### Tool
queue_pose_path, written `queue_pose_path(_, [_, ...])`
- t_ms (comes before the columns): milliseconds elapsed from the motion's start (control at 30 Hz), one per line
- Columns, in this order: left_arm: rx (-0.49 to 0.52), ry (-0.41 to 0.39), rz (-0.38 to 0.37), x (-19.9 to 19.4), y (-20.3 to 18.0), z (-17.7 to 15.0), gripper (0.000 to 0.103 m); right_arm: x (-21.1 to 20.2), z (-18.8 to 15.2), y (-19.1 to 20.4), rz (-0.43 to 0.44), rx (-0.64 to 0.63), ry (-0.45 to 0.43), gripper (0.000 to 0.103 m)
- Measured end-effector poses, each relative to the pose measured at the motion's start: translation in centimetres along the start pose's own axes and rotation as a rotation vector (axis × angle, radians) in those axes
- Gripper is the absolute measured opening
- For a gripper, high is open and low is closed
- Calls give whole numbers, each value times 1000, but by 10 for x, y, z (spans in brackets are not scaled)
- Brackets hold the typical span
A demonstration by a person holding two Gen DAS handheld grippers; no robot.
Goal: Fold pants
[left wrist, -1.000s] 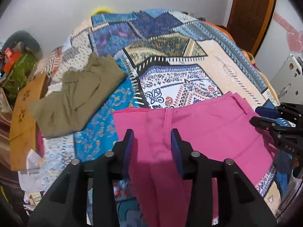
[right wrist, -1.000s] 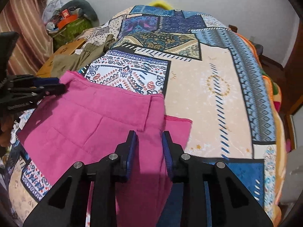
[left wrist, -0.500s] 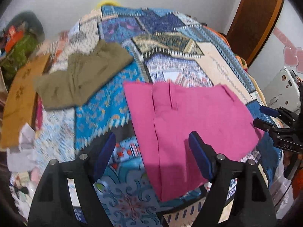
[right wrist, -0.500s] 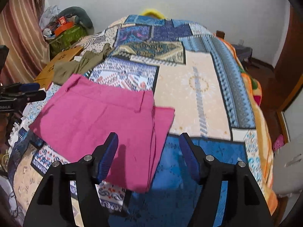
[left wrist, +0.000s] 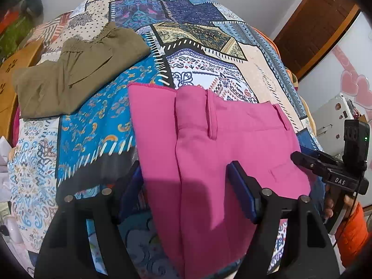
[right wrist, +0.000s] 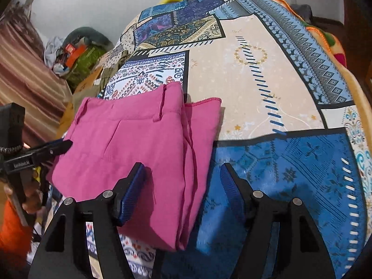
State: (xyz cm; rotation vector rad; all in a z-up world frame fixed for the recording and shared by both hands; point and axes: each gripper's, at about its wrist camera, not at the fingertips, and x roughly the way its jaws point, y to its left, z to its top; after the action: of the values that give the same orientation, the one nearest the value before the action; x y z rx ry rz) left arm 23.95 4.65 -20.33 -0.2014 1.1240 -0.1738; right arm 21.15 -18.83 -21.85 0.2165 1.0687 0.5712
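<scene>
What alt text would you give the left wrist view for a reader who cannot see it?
Folded pink pants lie on a patchwork bedspread, with the open left claw hovering above their near end. Folded olive pants lie apart at the far left, and the right claw reaches in from the right edge.

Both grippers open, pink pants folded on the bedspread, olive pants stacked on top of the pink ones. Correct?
One thing is off: the olive pants are not stacked on the pink pants. The left wrist view shows them lying apart on the bedspread, patterned cloth between them. The rest holds: left gripper and right gripper are both open, with the pink pants folded.
</scene>
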Motion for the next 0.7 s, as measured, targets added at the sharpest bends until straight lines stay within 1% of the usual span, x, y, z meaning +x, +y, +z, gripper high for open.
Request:
queue_pose_path(33, [7,-4,-7,1,-2,1,68,2,1,2,-4,-4,-5,63])
queue_pose_path(67, [25,-10,-17,1,-5,1,60,3,2,3,-8,-10,-10,63])
queue_pose_path(133, [44,-12,-25,1,-9,1,52,5,3,6,-14,-21,-20,58])
queue_pose_path(167, [49,-13,-26,2,-11,1,49,6,3,8,-12,-28,-22,52])
queue_pose_path(200, [52,-12,-29,2,-12,1,47,7,4,10,-9,-34,-23,43])
queue_pose_path(267, [48,-14,-34,2,-12,3,38,7,7,11,2,-37,-20,33])
queue_pose_path(333, [47,-29,0,-1,-13,4,30,7,9,15,-7,-43,-20,28])
queue_pose_path(367, [49,-34,21,-2,-15,4,27,7,9,16,-16,-49,-20,22])
queue_pose_path(400, [51,-41,39,-3,-17,5,25,5,10,18,-29,-60,-28,13])
queue_pose_path(433, [53,-45,51,-5,-17,4,24,3,11,21,-45,-74,-41,12])
queue_pose_path(567, [65,-67,90,-13,-21,5,20,-7,18,27,-53,-100,-71,10])
queue_pose_path(700, [82,-118,117,-35,-22,5,19,-21,25,41,-47,-139,-106,8])
